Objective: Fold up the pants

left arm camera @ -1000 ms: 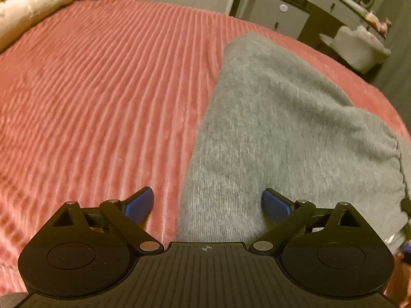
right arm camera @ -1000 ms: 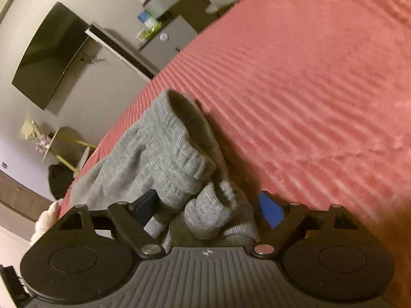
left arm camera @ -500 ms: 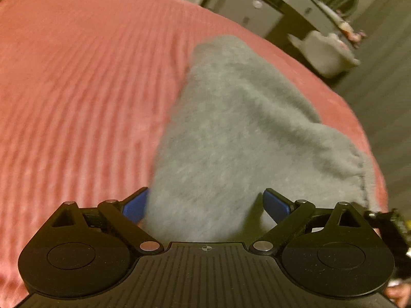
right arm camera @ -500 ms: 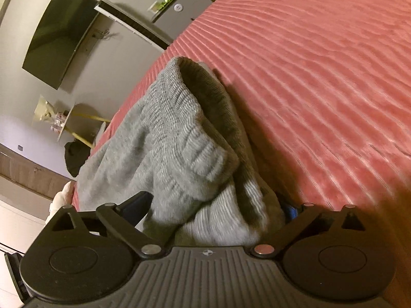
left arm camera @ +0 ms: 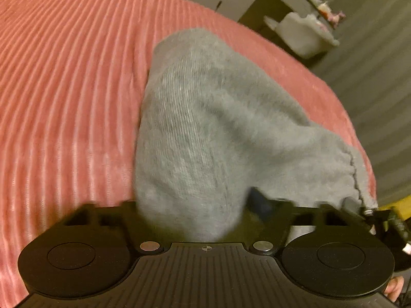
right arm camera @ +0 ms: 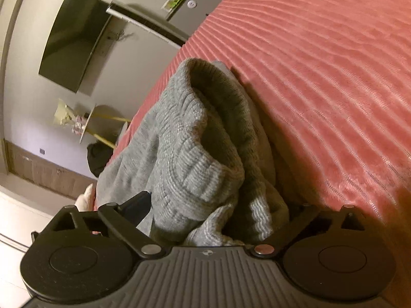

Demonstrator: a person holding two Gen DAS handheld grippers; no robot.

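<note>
You are at the grasping step of the fold, with both claws pushed into the near edge of the grey pants point(left arm camera: 205, 133), which lie on the pink ribbed bed point(left arm camera: 64, 97), stretching away towards the far right corner.

Your left claw point(left arm camera: 195, 205) has just been closing, and a rounded bunch of grey cloth sits between its jaws. The picture is blurred and the left finger is hidden behind the fabric, so you cannot tell for certain that the pads are already pinching. It looks nearly clenched on the cloth.

Your right claw point(right arm camera: 218, 213) stands wide, with the ribbed cuff or waistband end of the pants point(right arm camera: 195, 154) heaped between the jaws. The near left finger point(right arm camera: 138, 205) shows just beside the fabric; the other is buried under it. This claw appears not yet clenched.

The next move likely calls for both claws to bite firmly on the cloth, catching all layers, then lift together and carry the near edge across towards the far end, keeping the edge taut and even.
</note>
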